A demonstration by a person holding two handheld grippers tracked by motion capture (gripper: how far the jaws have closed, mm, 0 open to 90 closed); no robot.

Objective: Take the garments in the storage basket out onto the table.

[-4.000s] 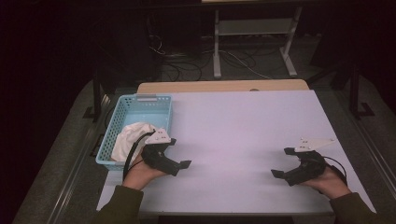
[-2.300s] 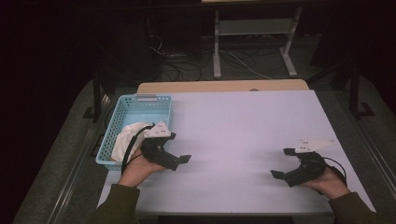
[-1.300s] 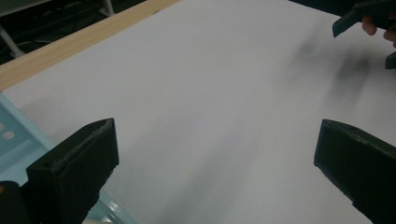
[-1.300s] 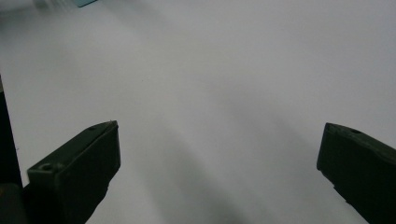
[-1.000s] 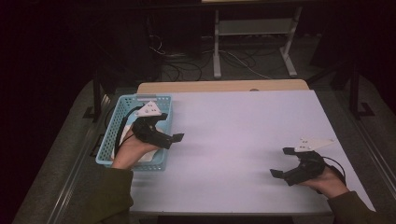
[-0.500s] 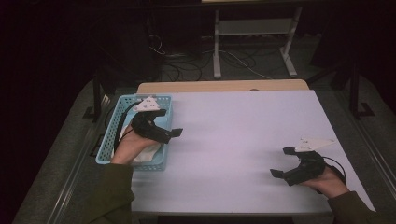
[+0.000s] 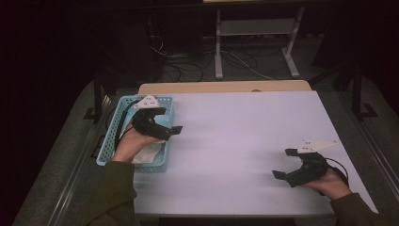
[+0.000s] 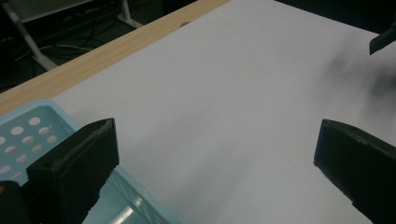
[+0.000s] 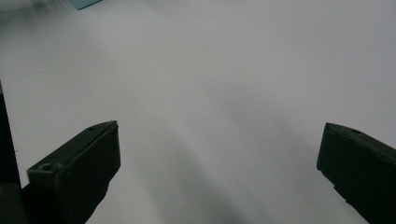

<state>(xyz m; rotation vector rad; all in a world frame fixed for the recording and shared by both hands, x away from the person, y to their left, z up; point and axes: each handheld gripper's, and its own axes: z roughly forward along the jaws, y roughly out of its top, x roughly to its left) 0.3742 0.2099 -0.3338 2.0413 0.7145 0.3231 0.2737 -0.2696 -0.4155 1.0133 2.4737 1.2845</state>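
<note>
Below the left gripper's (image 7: pixel 162 127) spread fingers, a white cloth (image 7: pixel 147 153) lay in the blue basket (image 7: pixel 107 149); the reach was underway, and a descent was judged next.

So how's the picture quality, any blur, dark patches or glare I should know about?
High view: the room beyond the white table is nearly black, and the tabletop is evenly lit. Left gripper view: a smeared dark patch at upper right, and a shiny streak on the light blue perforated plastic basket. Right gripper view: soft and low in contrast.

Light blue basket (image 7: pixel 109 143) with round holes, white cloth (image 7: pixel 149 151) inside, white desk (image 7: pixel 244 127) with pale wood edge, black gripper fingers (image 8: pixel 74 165), olive-green sleeves (image 7: pixel 113 193)
</note>
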